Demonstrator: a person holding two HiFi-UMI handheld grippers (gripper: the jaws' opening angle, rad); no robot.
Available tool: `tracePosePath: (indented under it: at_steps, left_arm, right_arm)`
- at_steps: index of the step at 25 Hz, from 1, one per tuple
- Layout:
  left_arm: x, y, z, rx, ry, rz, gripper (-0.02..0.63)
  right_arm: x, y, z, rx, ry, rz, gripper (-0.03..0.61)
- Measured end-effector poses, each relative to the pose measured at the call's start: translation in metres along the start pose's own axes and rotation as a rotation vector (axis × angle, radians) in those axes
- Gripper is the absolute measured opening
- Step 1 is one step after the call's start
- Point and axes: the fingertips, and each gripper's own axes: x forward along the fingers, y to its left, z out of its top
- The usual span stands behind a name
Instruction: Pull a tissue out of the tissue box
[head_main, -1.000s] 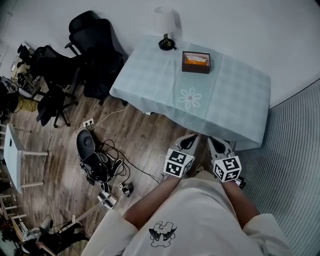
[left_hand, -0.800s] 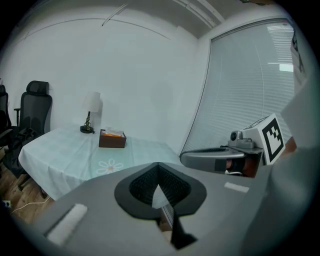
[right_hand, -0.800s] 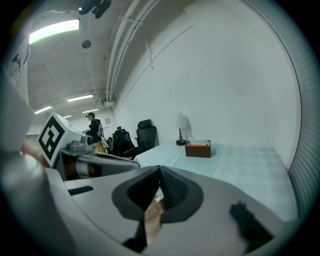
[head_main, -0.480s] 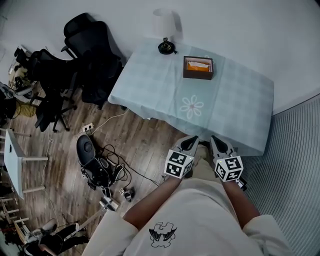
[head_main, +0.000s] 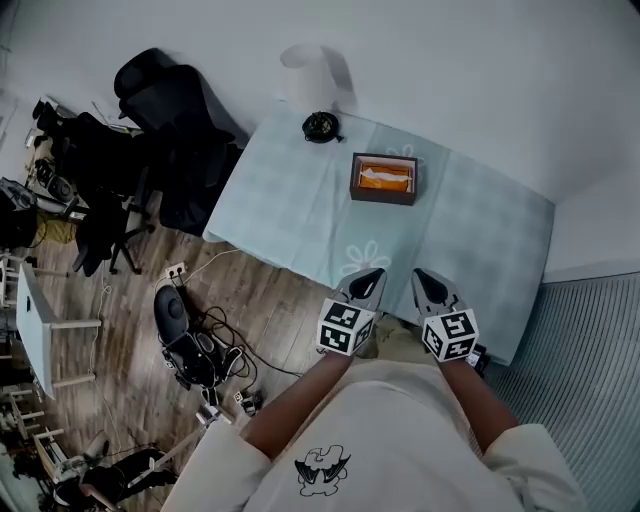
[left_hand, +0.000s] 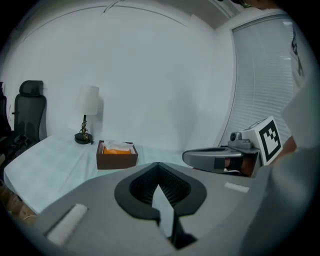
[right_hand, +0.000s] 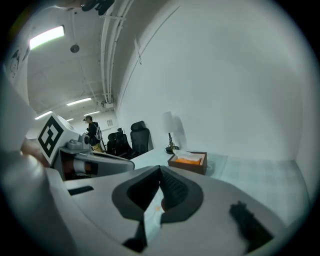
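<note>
A dark brown tissue box (head_main: 384, 178) with an orange top and a white tissue showing stands on the far half of the pale green tablecloth (head_main: 300, 210). My left gripper (head_main: 366, 276) and right gripper (head_main: 428, 280) hang side by side over the table's near edge, well short of the box, both shut and empty. In the left gripper view the box (left_hand: 117, 154) lies ahead to the left of the shut left gripper (left_hand: 158, 165). In the right gripper view the box (right_hand: 189, 162) lies ahead, slightly right of the shut right gripper (right_hand: 160, 169).
A table lamp (head_main: 318, 95) stands at the table's far left corner. Black office chairs (head_main: 165, 110) crowd the left. Cables and small devices (head_main: 190, 330) litter the wood floor. Ribbed blinds (head_main: 585, 380) run along the right. A person (right_hand: 91, 131) stands far off.
Both grippers have moved forward together, from over the floor to over the table's near edge. The tissue box now lies closer to them. Their jaws stayed shut.
</note>
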Motion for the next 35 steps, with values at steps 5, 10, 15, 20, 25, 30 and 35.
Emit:
tracePosePath:
  at_steps: [5, 10, 15, 20, 25, 30, 35]
  left_arm:
    - [0.035, 0.019, 0.026, -0.020, 0.011, 0.038, 0.006]
    - [0.048, 0.031, 0.032, -0.037, 0.036, 0.025, 0.006]
    - [0.054, 0.041, 0.039, -0.026, 0.054, -0.016, 0.006]
    - [0.064, 0.064, 0.055, -0.036, 0.038, -0.017, 0.006]
    - [0.074, 0.084, 0.072, -0.039, 0.016, -0.010, 0.006]
    - [0.093, 0.110, 0.084, -0.033, 0.027, 0.009, 0.006]
    - [0.114, 0.133, 0.084, -0.019, 0.058, 0.032, 0.006]
  right_arm:
    - [0.026, -0.033, 0.020, -0.029, 0.026, 0.045, 0.008]
    - [0.040, -0.045, 0.018, 0.006, 0.044, 0.023, 0.007]
    - [0.054, -0.042, 0.032, -0.003, 0.036, 0.002, 0.007]
    - [0.071, -0.048, 0.053, -0.035, 0.028, -0.010, 0.008]
    - [0.090, -0.056, 0.078, -0.086, 0.022, 0.001, 0.008]
    - [0.127, -0.073, 0.091, -0.143, 0.066, 0.023, 0.008]
    - [0.167, -0.093, 0.079, -0.190, 0.145, 0.026, 0.009]
